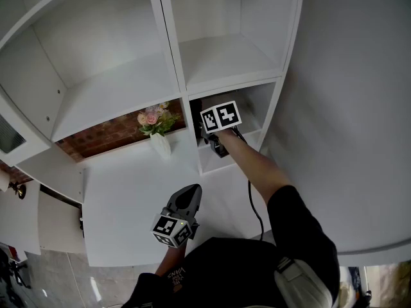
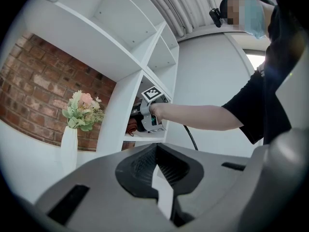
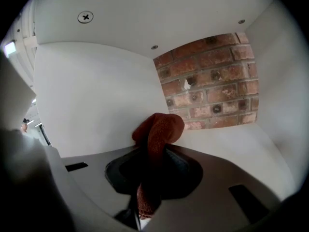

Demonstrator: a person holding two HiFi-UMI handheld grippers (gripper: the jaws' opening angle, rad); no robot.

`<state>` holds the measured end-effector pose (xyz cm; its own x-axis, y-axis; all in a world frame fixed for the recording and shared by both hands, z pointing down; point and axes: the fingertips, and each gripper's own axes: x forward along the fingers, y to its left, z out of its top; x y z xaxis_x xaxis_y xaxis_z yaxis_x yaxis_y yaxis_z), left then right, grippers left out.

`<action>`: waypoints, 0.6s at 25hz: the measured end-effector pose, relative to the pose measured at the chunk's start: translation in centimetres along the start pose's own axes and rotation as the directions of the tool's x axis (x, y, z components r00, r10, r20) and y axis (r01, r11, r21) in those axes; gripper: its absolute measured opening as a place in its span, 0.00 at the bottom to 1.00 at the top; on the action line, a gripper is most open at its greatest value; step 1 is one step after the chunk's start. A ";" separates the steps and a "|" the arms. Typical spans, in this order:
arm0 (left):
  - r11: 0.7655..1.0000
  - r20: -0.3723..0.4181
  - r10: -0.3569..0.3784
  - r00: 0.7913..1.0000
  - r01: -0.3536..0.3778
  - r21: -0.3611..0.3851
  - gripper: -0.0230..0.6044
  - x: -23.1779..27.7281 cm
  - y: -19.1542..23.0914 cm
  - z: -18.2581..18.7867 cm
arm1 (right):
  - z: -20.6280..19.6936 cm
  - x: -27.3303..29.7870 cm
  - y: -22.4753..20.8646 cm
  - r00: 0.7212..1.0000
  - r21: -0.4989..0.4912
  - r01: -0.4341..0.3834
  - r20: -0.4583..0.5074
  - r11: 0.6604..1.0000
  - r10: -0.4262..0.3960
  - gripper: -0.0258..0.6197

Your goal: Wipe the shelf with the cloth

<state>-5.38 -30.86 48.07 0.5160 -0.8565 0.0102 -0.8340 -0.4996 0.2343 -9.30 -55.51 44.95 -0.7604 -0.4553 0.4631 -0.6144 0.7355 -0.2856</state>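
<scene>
**Operator:** What is my right claw (image 3: 150, 154) doing?

**Spotter:** Its jaws are pinching one rust-red, coarse-woven cloth (image 3: 160, 128). You are holding it inside a lower compartment of the smooth white board shelf unit (image 3: 227, 140).

**Operator:** Which way is the cloth pointing?

**Spotter:** It is bunched into a narrow roll. Its long axis is running along the jaws and out past their tips, and the far end is folding over into a rounded knob. It is pointing toward the rough red brick wall (image 3: 212, 81), which is showing ahead of the claw and a little to its right. The flat shelf board is lying just below the claw, and a plain side panel is standing to its left. I cannot tell whether the cloth is touching the board.

**Operator:** And my left claw (image 2: 156, 146)?

**Spotter:** Its dark ribbed jaws are pressing together at the tips, with nothing between them. Ahead of it and to its left, a slim white vase (image 2: 69, 149) is standing upright, holding pale pink and green flowers (image 2: 82, 111).

**Operator:** Counts?

**Spotter:** You are looking at one cloth, two claws and one vase. One cross-head screw (image 3: 85, 17) is sitting in the panel above the right claw.
</scene>
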 end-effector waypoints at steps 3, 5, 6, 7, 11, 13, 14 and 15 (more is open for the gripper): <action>1.000 0.002 0.001 1.000 -0.001 0.001 0.05 0.0 0.0 0.0 | -1.1 0.4 -0.7 0.999 -0.031 0.026 -0.045 0.999 -0.028 0.13; 1.000 0.001 -0.001 1.000 0.001 0.002 0.05 0.0 -0.1 0.0 | -1.7 0.4 -1.6 0.996 -0.048 0.054 -0.062 0.997 -0.057 0.13; 1.000 0.000 -0.001 1.000 0.001 0.003 0.05 0.0 -0.1 0.0 | -1.8 0.3 -2.1 0.995 -0.051 0.066 -0.066 0.996 -0.070 0.13; 1.000 0.000 -0.001 1.000 0.001 0.002 0.05 0.0 -0.1 0.0 | -1.9 0.1 -2.6 0.994 -0.053 0.079 -0.068 0.996 -0.082 0.13; 1.000 -0.003 -0.002 1.000 0.002 -0.010 0.05 0.0 0.0 -0.2 | -2.0 -1.2 -5.0 0.987 -0.053 0.139 -0.071 0.989 -0.142 0.13; 1.000 -0.006 -0.011 1.000 0.011 -0.013 0.05 0.2 -0.2 -0.4 | -2.1 -2.2 -6.3 0.982 -0.052 0.174 -0.070 0.983 -0.178 0.13; 1.000 -0.008 -0.016 1.000 0.016 -0.014 0.05 0.3 -0.3 -0.5 | -2.1 -2.7 -7.0 0.978 -0.053 0.193 -0.069 0.980 -0.196 0.13; 1.000 -0.010 -0.022 1.000 0.022 -0.014 0.05 0.4 -0.4 -0.6 | -2.1 -3.2 -7.7 0.974 -0.055 0.213 -0.068 0.975 -0.217 0.13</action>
<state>-4.71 -30.89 48.51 0.5359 -0.8442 0.0148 -0.8198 -0.5161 0.2481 -1.66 -58.70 47.39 -0.5931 -0.5685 0.5701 -0.7498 0.6480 -0.1338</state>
